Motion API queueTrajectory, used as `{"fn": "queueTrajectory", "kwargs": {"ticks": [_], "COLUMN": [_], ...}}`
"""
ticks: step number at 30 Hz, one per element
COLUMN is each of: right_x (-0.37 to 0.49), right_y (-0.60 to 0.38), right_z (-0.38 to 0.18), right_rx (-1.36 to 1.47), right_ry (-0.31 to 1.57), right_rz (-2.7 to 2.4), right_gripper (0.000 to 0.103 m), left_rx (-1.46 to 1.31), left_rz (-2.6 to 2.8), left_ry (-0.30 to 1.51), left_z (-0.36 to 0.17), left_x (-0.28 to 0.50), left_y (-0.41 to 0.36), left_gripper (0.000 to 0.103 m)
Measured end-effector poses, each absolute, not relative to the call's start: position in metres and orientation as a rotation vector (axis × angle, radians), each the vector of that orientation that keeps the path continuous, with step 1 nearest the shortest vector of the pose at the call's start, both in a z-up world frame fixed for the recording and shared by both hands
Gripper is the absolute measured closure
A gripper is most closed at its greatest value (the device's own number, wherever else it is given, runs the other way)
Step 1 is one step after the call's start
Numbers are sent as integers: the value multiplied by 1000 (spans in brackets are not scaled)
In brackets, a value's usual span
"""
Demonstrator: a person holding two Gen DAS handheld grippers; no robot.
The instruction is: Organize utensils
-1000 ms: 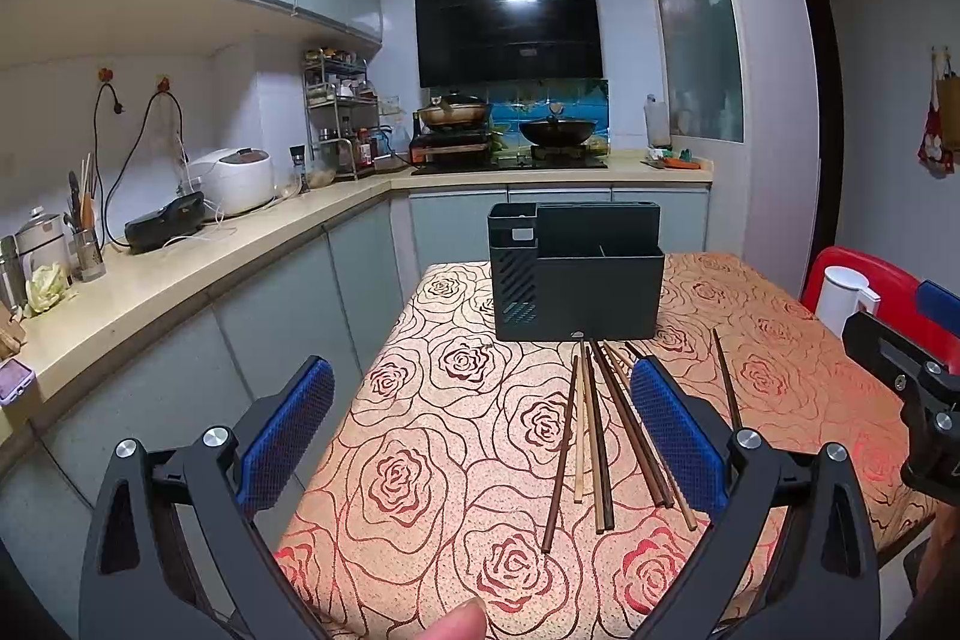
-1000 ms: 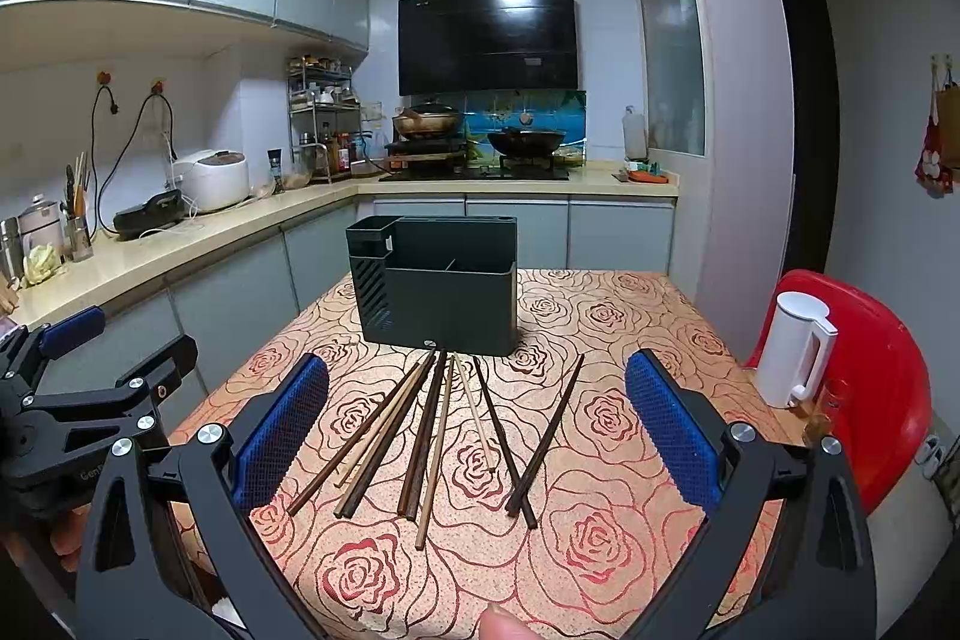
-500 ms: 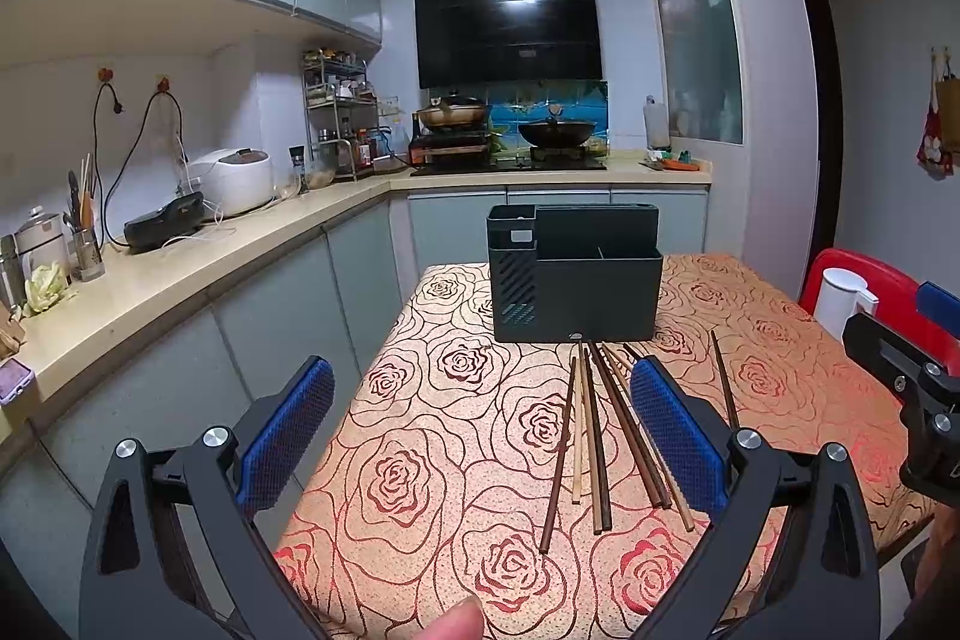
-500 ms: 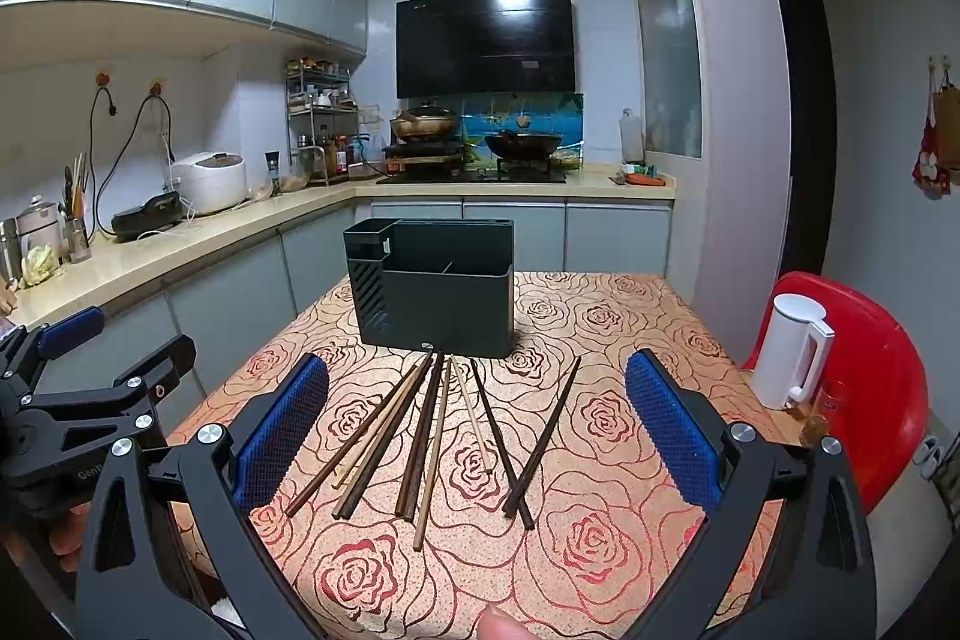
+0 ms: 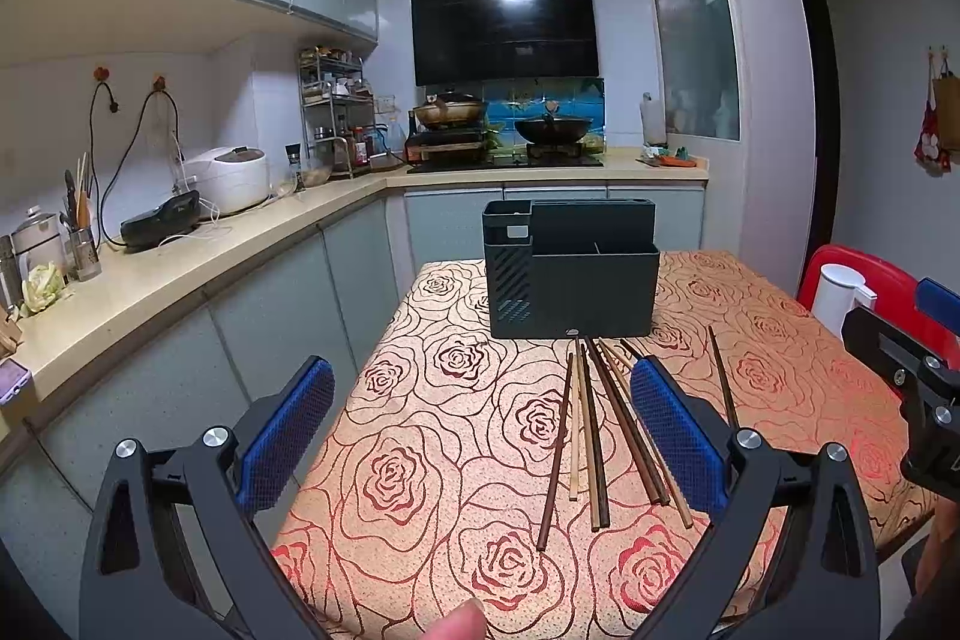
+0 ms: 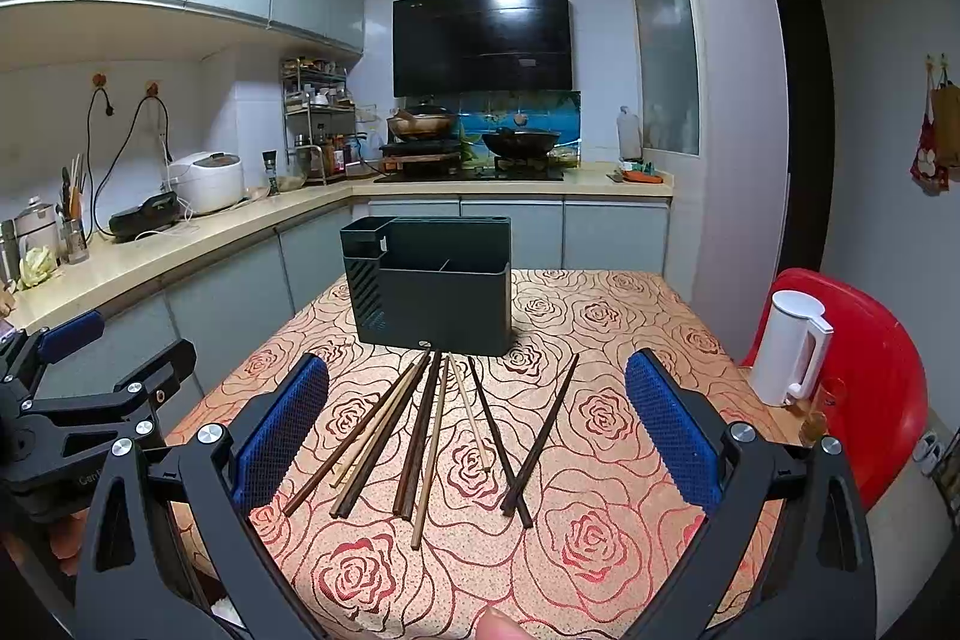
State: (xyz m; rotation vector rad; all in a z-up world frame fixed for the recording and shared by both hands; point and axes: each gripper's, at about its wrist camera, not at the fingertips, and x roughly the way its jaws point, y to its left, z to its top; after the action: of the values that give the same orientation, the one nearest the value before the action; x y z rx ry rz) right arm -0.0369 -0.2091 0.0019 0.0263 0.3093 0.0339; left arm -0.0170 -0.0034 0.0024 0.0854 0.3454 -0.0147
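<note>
Both claws (image 5: 480, 436) (image 6: 477, 430) gape empty above chopsticks (image 6: 420, 436) fanned before the holder (image 6: 432, 295).

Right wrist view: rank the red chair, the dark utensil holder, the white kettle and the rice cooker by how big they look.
1. Red chair and dark utensil holder: too close to call; the chair is nearer.
2. White kettle.
3. Rice cooker, smallest, but farthest from the camera, on the counter.
</note>
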Motion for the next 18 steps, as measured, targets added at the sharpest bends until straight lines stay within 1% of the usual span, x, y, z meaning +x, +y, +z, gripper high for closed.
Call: {"fn": "queueTrajectory", "kwargs": {"ticks": [18], "right_x": [-33], "right_y": [-212], "right_z": [-4], "right_rx": [27], "right_ry": [328], "right_rz": [35], "right_gripper": [7], "left_rx": [87], "left_rz": [-21], "left_ry": [372], "left_z": [-4], "left_x": [-11], "left_y": [-4], "left_gripper": [7]}}
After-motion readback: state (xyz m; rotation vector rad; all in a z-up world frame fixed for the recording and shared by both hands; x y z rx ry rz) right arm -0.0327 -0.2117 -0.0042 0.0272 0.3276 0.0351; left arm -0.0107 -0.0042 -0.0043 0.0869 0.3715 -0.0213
